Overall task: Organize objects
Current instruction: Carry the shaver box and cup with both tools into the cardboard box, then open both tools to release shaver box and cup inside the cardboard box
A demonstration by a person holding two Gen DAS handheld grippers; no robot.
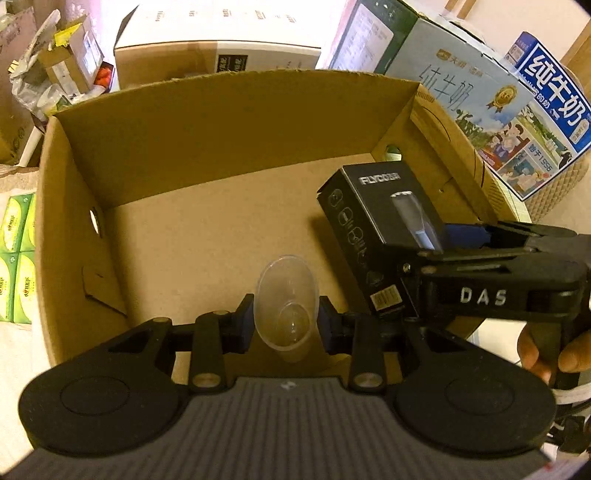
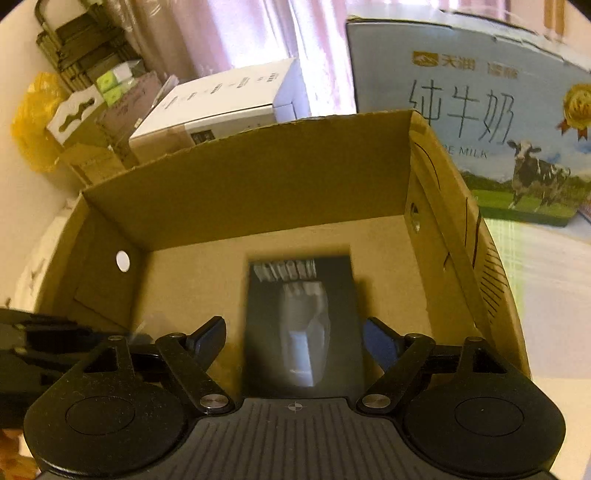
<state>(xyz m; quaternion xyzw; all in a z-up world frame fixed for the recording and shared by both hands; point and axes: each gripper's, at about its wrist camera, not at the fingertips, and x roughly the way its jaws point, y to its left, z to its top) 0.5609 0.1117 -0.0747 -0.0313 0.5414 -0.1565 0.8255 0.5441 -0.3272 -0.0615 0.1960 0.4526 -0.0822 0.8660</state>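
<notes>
A clear plastic cup (image 1: pixel 284 295) is clamped between the blue pads of my left gripper (image 1: pixel 286 325), which is shut on it and hangs over the near part of an open brown cardboard box (image 1: pixel 221 129). A black FLYCO carton (image 1: pixel 373 221) sits tilted inside the box at the right. My right gripper (image 2: pixel 295 339) straddles it from the near end. In the right wrist view the black carton (image 2: pixel 301 325) looks blurred, with a gap showing on each side between it and the fingers (image 2: pixel 207 332). The box floor (image 2: pixel 192 280) is otherwise bare.
Blue-and-white milk cartons (image 1: pixel 480 110) stand close behind the box's right wall. A white box (image 1: pixel 221 33) lies behind the far wall. Green packs (image 1: pixel 18 254) sit at the left, cluttered small boxes (image 1: pixel 62 62) at far left. A hand (image 1: pixel 535 354) holds the right gripper.
</notes>
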